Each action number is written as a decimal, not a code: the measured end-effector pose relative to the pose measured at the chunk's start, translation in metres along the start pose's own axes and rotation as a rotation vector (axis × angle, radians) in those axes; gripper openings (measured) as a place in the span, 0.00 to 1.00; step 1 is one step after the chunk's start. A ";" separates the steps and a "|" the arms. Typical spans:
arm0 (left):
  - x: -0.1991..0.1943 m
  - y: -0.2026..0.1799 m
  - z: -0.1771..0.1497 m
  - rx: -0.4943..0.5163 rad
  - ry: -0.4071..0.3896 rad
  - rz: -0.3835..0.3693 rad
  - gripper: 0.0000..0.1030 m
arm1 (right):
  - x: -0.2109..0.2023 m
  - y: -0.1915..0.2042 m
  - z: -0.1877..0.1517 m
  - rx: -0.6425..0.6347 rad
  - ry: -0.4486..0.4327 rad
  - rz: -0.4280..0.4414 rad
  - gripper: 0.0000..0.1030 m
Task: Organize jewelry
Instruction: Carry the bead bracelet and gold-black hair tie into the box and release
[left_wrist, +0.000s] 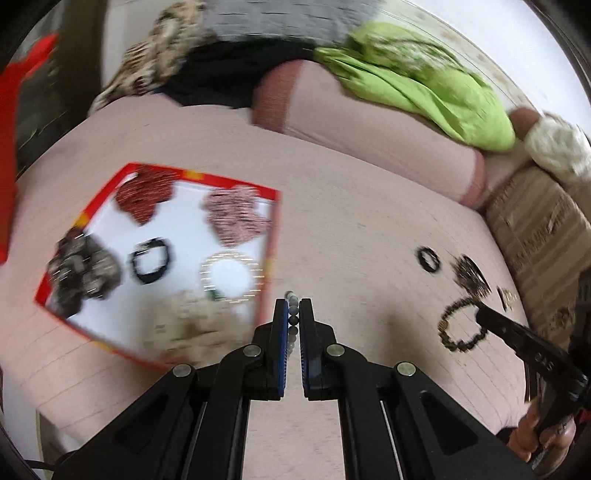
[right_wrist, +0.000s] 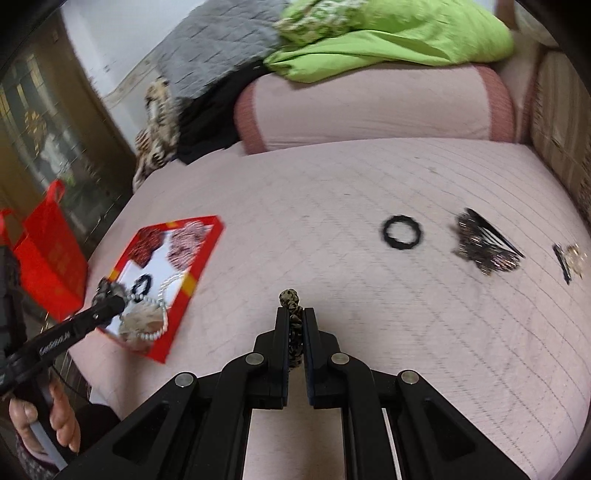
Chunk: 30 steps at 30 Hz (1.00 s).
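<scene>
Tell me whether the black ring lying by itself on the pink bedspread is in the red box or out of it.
Out. The black ring lies on the bare pink bedspread, well to the right of the red box, beside a dark sparkly hair clip.

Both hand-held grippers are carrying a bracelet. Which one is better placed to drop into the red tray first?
Left, probably. The left hand-held gripper, shut on the pale grey bead bracelet, sits right beside the red-rimmed white tray. The right hand-held gripper, shut on the brown patterned bead bracelet, is farther across the pink quilted bedspread.

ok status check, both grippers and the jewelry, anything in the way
Left gripper shut on grey bead bracelet. Right gripper shut on brown bead bracelet. Red tray unobstructed.
</scene>
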<state>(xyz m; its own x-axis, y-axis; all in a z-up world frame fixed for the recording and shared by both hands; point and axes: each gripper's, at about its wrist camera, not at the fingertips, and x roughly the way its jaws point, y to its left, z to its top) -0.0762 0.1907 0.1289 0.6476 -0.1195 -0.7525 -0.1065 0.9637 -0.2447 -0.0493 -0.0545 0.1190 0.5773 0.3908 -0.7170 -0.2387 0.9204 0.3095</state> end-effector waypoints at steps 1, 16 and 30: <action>-0.002 0.012 0.001 -0.026 -0.003 0.004 0.05 | 0.002 0.008 0.001 -0.014 0.003 0.008 0.08; 0.016 0.128 0.065 -0.178 -0.002 0.043 0.05 | 0.068 0.145 0.036 -0.180 0.070 0.141 0.08; 0.083 0.200 0.102 -0.243 0.060 0.173 0.05 | 0.195 0.202 0.062 -0.144 0.181 0.190 0.08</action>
<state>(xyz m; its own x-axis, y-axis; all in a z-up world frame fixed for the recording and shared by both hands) 0.0334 0.3983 0.0803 0.5592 0.0210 -0.8287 -0.3935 0.8866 -0.2431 0.0634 0.2073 0.0801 0.3658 0.5397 -0.7582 -0.4449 0.8170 0.3669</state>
